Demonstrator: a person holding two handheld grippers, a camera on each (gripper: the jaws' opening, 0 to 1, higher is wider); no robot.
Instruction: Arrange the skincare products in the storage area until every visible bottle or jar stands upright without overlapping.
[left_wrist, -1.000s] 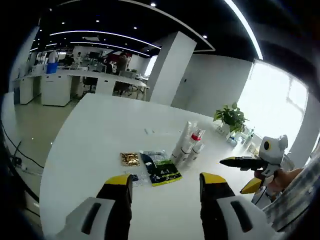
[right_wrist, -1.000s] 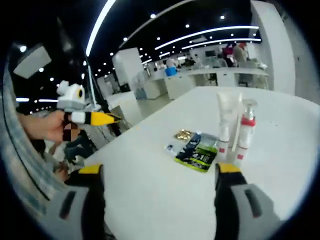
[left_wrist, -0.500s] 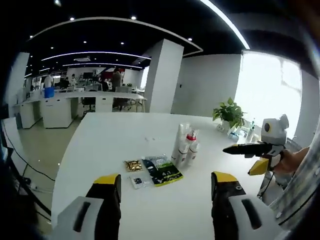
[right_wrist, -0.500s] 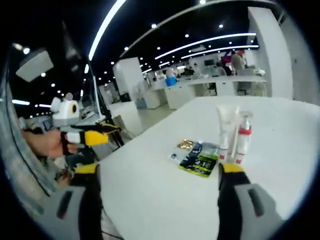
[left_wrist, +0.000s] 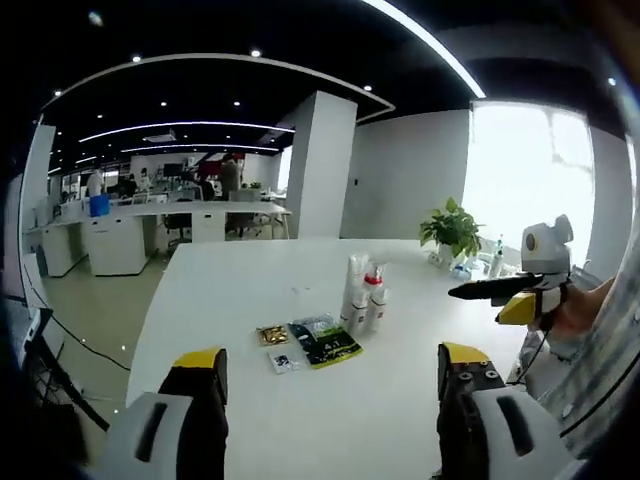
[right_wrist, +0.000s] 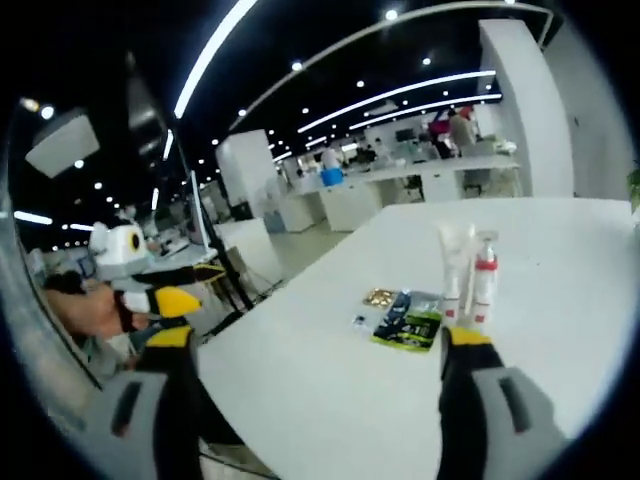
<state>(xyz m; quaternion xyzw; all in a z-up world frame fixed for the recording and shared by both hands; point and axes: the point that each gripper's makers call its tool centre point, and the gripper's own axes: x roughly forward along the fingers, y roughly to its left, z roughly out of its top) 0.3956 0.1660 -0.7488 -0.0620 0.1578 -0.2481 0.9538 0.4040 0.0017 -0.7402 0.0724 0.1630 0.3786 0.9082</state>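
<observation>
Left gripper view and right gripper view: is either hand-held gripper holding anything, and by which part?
Nothing is held: the left hand-held gripper and right hand-held gripper are open, short of the bottles.

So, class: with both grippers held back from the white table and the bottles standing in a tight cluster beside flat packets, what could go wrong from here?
1. The bottles stand close together; a wide-open left gripper reaching for one could topple its neighbour.
2. The packets lie right beside the bottles, so a moved bottle might end up standing on one.
3. The right gripper also seems far off; misjudged reach is possible.
</observation>
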